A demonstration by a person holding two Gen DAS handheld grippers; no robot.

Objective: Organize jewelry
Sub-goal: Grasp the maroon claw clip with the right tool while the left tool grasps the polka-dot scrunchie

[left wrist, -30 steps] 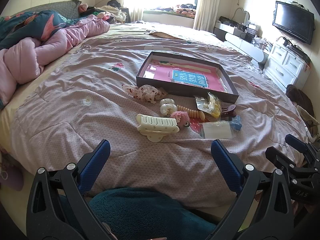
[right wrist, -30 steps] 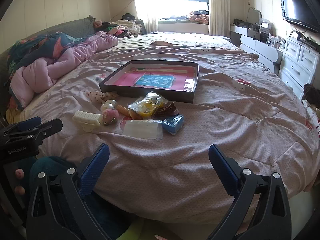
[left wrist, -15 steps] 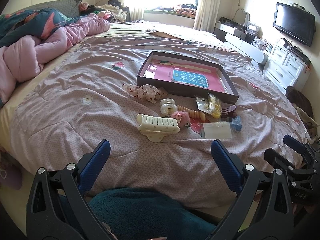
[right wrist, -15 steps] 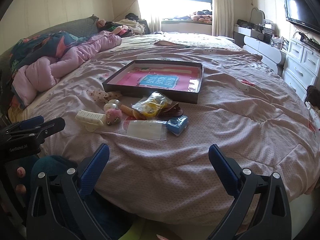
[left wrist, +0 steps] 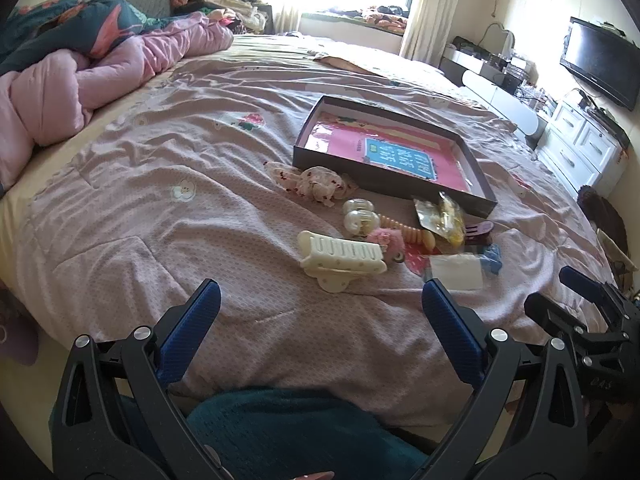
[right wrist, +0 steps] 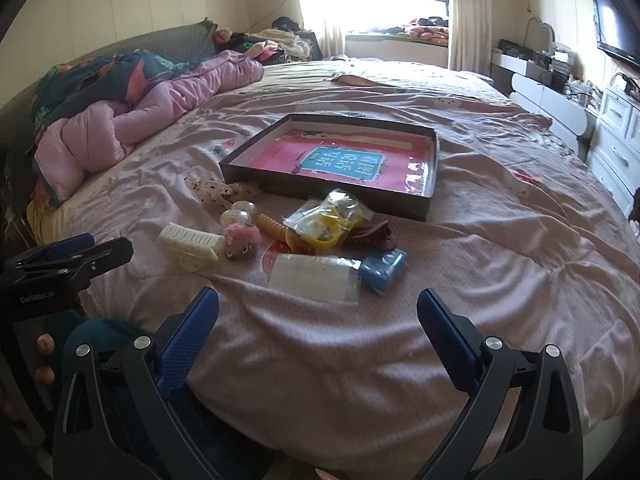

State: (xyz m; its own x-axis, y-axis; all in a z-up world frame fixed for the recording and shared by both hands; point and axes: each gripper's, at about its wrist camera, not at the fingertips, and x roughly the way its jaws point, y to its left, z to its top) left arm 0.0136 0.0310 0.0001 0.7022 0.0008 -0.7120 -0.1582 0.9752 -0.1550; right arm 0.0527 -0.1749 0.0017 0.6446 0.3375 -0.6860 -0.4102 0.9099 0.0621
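A shallow dark box (left wrist: 360,170) (right wrist: 320,192) with a pink lining lies on the bed. In front of it lies a heap of accessories: a cream claw clip (left wrist: 340,258) (right wrist: 190,242), a floral scrunchie (left wrist: 316,182), a pearl clip (left wrist: 360,218), a pink pompom (right wrist: 240,240), a bag of yellow items (right wrist: 328,220), a clear packet (right wrist: 314,278) and a blue piece (right wrist: 384,268). My left gripper (left wrist: 320,314) is open and empty, near the bed's front edge. My right gripper (right wrist: 318,314) is open and empty, just short of the clear packet.
A pink duvet (left wrist: 100,76) is bunched at the left of the bed. White drawers (left wrist: 580,144) and a TV (left wrist: 600,62) stand at the right. A teal-clad knee (left wrist: 300,432) is below the left gripper.
Both grippers have moved slightly forward toward the heap of accessories. Nothing on the bed has moved.
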